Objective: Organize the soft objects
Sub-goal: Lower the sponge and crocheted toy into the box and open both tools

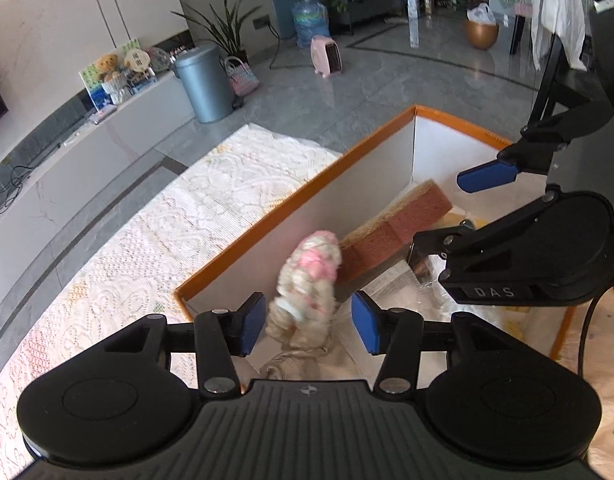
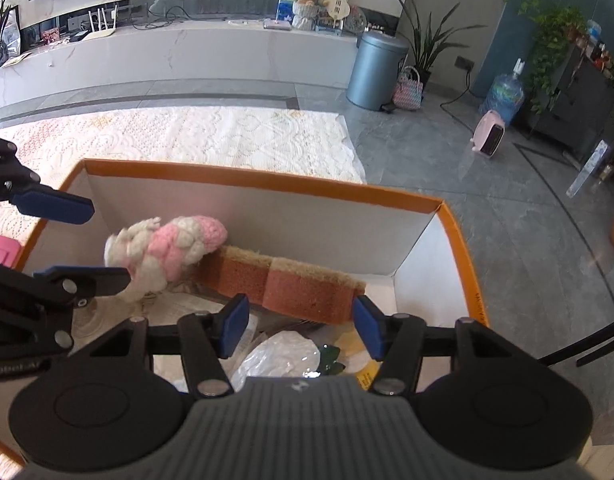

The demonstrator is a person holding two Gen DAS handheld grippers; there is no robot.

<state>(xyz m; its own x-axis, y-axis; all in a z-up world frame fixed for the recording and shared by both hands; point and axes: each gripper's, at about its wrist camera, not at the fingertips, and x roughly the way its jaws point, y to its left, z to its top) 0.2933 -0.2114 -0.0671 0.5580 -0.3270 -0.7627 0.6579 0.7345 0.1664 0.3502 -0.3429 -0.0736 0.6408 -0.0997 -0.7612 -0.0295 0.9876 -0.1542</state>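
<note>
An orange-rimmed white box point(image 1: 387, 124) point(image 2: 267, 184) stands on a white lace cloth. Inside, a pink and cream knitted soft toy point(image 1: 313, 276) point(image 2: 171, 248) leans on the box wall beside a long orange-brown sponge point(image 1: 403, 224) point(image 2: 291, 284). My left gripper point(image 1: 309, 322) is open, its blue pads either side of the toy without touching it; it also shows at the left of the right wrist view point(image 2: 83, 240). My right gripper point(image 2: 301, 324) is open and empty above the sponge and some plastic wrap point(image 2: 283, 354); it also shows in the left wrist view point(image 1: 451, 208).
The lace cloth point(image 1: 147, 232) point(image 2: 211, 136) spreads left of the box. A grey bin point(image 1: 205, 80) point(image 2: 377, 70), a woven basket point(image 2: 408, 90), a pink heater point(image 1: 327, 56) point(image 2: 489, 140) and a water bottle point(image 2: 505, 96) stand on the grey floor.
</note>
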